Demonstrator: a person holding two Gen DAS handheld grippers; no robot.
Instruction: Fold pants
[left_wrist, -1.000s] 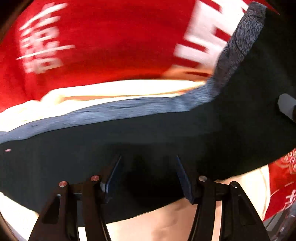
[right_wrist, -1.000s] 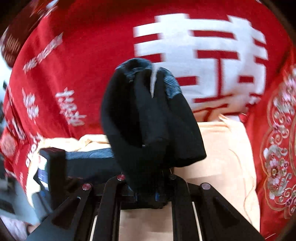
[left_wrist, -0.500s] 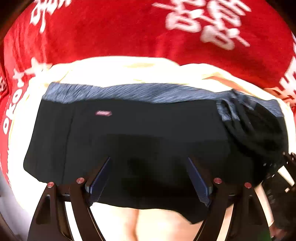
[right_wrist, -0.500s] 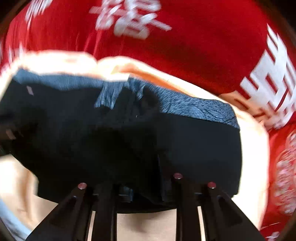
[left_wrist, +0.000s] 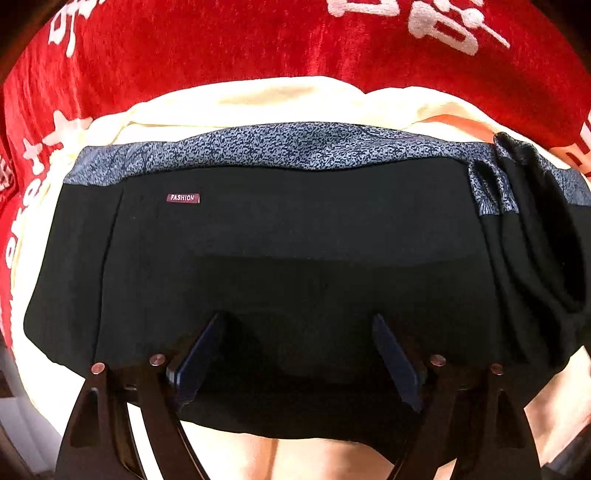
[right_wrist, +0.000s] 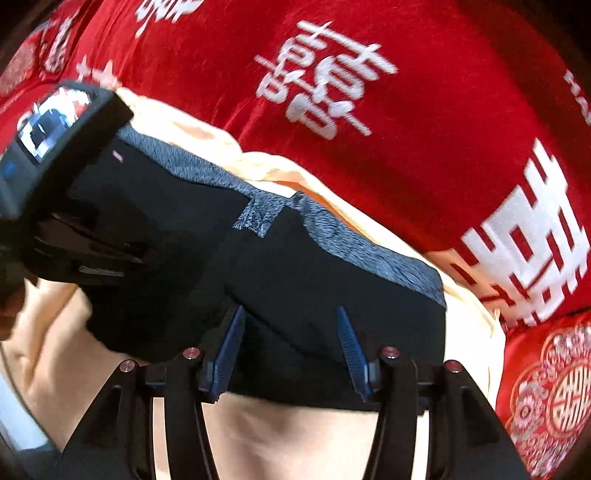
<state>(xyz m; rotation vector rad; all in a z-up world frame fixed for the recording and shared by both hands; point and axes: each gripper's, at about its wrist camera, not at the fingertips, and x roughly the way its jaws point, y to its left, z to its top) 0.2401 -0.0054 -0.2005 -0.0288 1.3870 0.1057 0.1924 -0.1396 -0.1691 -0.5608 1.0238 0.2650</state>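
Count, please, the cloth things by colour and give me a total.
Black with a grey band: 1, the pants
Cream: 1, the cloth under the pants
Red with white characters: 1, the cover beneath
Total: 3

A home bedroom, it seems: a red bedspread (right_wrist: 424, 122) with white double-happiness characters is filling the upper frame, and a cream sheet (left_wrist: 258, 99) is lying over it at centre.
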